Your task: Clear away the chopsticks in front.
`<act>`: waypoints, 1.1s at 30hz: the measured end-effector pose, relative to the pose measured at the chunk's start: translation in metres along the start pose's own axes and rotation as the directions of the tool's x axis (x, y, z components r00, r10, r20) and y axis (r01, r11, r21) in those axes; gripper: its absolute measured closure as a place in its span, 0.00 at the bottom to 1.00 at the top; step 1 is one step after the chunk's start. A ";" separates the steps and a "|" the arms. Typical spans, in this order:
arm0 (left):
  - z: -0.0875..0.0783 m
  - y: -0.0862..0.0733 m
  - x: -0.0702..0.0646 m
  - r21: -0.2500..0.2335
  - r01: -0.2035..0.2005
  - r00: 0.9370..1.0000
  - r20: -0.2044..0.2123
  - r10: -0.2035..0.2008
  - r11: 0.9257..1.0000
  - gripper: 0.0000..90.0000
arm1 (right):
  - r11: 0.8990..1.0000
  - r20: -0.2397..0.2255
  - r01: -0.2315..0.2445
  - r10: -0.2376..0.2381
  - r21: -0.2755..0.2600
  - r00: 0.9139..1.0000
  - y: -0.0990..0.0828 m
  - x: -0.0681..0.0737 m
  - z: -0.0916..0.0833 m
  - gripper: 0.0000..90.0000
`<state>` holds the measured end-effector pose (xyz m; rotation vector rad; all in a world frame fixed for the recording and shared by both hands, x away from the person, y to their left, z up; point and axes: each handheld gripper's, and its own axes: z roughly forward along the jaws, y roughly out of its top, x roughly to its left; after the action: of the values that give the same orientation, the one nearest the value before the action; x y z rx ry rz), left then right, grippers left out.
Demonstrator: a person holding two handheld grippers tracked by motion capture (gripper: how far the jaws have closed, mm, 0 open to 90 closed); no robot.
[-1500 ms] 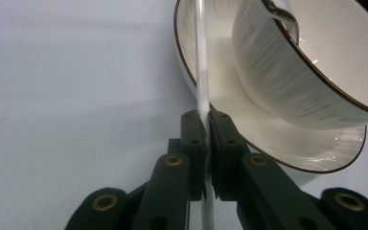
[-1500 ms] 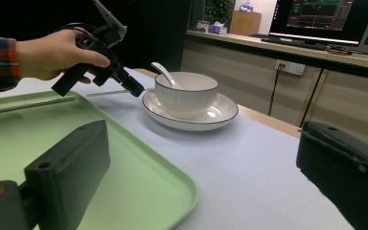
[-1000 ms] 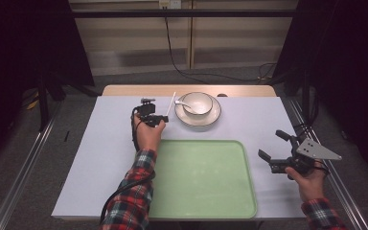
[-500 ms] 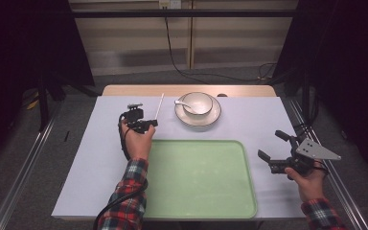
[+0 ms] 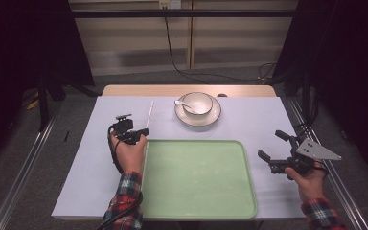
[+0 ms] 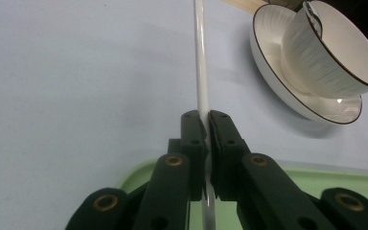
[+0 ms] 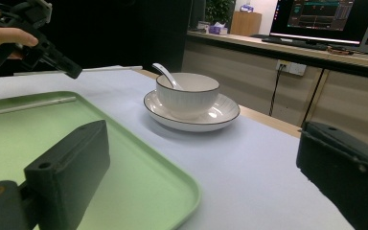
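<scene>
Right gripper [image 7: 196, 177] agape over green tray [image 7: 139, 158].

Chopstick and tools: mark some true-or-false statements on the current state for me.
1. The left tool is shut on the chopstick. True.
2. The right tool holds the spoon. False: it is open and holds nothing; the spoon sits in the bowl.
3. The bowl sits on a plate. True.
4. The plate stands on the tray. False: it stands on the table beyond the tray.
</scene>
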<state>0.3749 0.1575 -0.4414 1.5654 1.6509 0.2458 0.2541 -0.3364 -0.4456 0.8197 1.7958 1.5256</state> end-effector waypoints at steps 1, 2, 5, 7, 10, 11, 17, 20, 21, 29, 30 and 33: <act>-0.002 -0.002 0.001 0.001 0.002 1.000 -0.001 -0.002 1.000 0.95 | 1.000 0.003 0.001 -0.001 0.000 1.000 0.000 0.000 0.000 0.04; -0.003 -0.004 0.002 -0.004 0.013 1.000 0.004 -0.013 1.000 0.95 | 1.000 0.002 0.000 0.000 0.000 1.000 0.000 0.001 0.000 0.04; -0.009 -0.009 0.003 -0.024 0.019 1.000 -0.002 -0.019 1.000 0.95 | 1.000 0.003 -0.001 0.001 -0.001 1.000 0.000 0.000 0.000 0.04; -0.012 -0.012 0.004 -0.031 0.026 1.000 -0.005 -0.026 0.999 0.95 | 1.000 0.001 0.000 0.000 -0.002 1.000 0.000 0.000 0.000 0.04; -0.016 -0.017 0.005 -0.044 0.040 0.999 -0.003 -0.040 0.998 0.95 | 1.000 0.002 0.000 0.000 -0.001 1.000 0.000 0.000 0.000 0.04; -0.018 -0.019 0.005 -0.046 0.046 0.999 -0.010 -0.047 0.998 0.95 | 1.000 0.001 0.000 0.000 -0.001 1.000 0.000 0.000 0.000 0.04; -0.024 -0.030 0.009 -0.053 0.064 0.998 -0.006 -0.065 0.997 0.95 | 1.000 0.000 -0.002 0.002 -0.002 1.000 0.000 0.000 0.000 0.04; -0.028 -0.035 0.009 -0.068 0.070 0.997 -0.018 -0.071 0.995 0.95 | 1.000 0.000 -0.002 0.002 -0.001 1.000 0.000 0.000 -0.001 0.04; -0.030 -0.036 0.009 -0.070 0.071 0.997 -0.022 -0.073 0.995 0.95 | 1.000 0.001 -0.003 0.003 -0.001 1.000 0.000 0.001 -0.001 0.04; -0.042 -0.050 0.010 -0.087 0.069 0.996 -0.043 -0.072 0.994 0.95 | 1.000 0.001 -0.004 0.004 -0.003 1.000 0.000 0.001 -0.001 0.04; -0.043 -0.052 0.010 -0.092 0.078 0.996 -0.033 -0.081 0.993 0.95 | 1.000 0.001 -0.005 0.005 -0.002 1.000 0.000 0.001 -0.001 0.04; -0.047 -0.056 0.010 -0.099 0.068 0.997 -0.030 -0.071 0.993 0.95 | 1.000 -0.001 -0.005 0.005 -0.004 1.000 0.001 0.001 -0.001 0.04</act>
<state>0.3036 0.1727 -0.4518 1.4353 1.6904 0.3138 0.2527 -0.3364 -0.4450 0.8217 1.7921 1.5324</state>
